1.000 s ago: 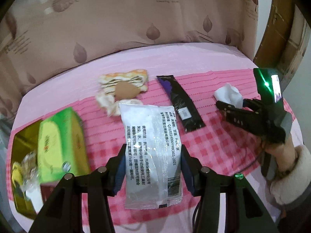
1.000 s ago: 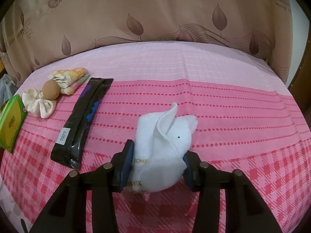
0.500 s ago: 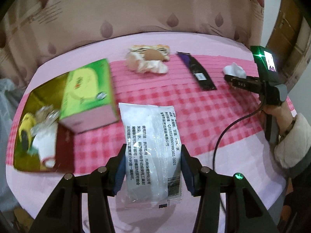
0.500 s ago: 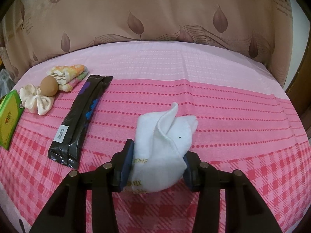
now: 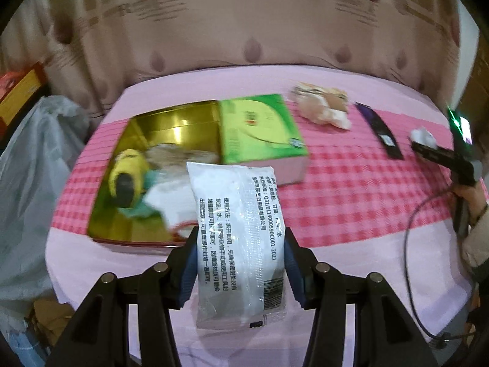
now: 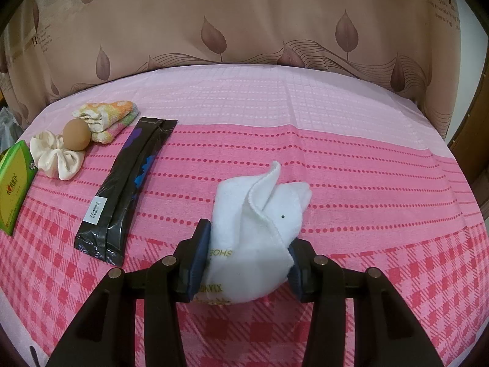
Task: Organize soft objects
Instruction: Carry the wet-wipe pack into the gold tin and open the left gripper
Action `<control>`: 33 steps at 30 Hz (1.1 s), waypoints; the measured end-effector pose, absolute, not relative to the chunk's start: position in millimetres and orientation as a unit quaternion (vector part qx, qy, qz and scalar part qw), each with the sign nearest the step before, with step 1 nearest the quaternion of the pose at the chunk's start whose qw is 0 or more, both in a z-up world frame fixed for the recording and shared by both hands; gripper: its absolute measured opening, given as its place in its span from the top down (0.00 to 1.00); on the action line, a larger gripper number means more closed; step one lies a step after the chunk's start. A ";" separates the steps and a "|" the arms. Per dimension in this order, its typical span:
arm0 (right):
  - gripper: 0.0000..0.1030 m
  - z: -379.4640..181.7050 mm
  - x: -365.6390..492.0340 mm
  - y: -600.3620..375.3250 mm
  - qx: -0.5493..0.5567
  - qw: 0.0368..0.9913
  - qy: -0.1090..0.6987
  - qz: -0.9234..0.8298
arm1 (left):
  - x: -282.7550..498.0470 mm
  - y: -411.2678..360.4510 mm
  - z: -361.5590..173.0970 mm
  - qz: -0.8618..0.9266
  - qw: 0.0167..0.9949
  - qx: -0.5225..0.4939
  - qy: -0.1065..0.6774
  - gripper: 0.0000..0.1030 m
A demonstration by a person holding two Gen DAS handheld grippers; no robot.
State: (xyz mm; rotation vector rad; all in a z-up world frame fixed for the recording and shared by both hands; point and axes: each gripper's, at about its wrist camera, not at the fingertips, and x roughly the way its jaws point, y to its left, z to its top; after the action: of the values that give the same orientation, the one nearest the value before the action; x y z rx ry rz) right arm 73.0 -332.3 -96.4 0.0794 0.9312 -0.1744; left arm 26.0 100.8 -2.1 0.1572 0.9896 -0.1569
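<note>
Left wrist view: left gripper clamps a clear printed packet above the tablecloth's near edge; the tin's contents blur. Right gripper grips a folded white cloth, lettering partly hidden.

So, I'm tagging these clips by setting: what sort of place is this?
Probably a home, perhaps a bedroom: a leaf-print curtain hangs behind a pink checked cloth spread over a surface, with a gold tin of soft odds and ends.
</note>
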 end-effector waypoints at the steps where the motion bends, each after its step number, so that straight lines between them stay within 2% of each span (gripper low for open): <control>1: 0.59 -96.3 72.9 -332.6 0.039 0.889 0.448 -0.084 | 28.1 105.9 -1.2 -0.069 0.876 0.075 0.472 0.50; 13: 0.59 -96.3 73.2 -332.5 0.038 0.889 0.448 -0.084 | 76.1 169.1 9.9 -0.007 0.890 0.061 0.452 0.50; 24: 0.58 -96.9 72.8 -331.7 0.037 0.889 0.448 -0.085 | 128.2 208.0 -14.3 0.013 0.881 0.037 0.472 0.50; 33: 0.58 -97.4 72.6 -331.8 0.034 0.889 0.448 -0.086 | 135.2 215.9 -39.4 0.010 0.870 0.016 0.492 0.50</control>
State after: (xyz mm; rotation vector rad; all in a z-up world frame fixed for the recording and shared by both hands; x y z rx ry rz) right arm 72.6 -331.8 -97.4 0.0705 0.9313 -0.1786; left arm 135.2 215.9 -39.4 0.0330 1.0287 0.0201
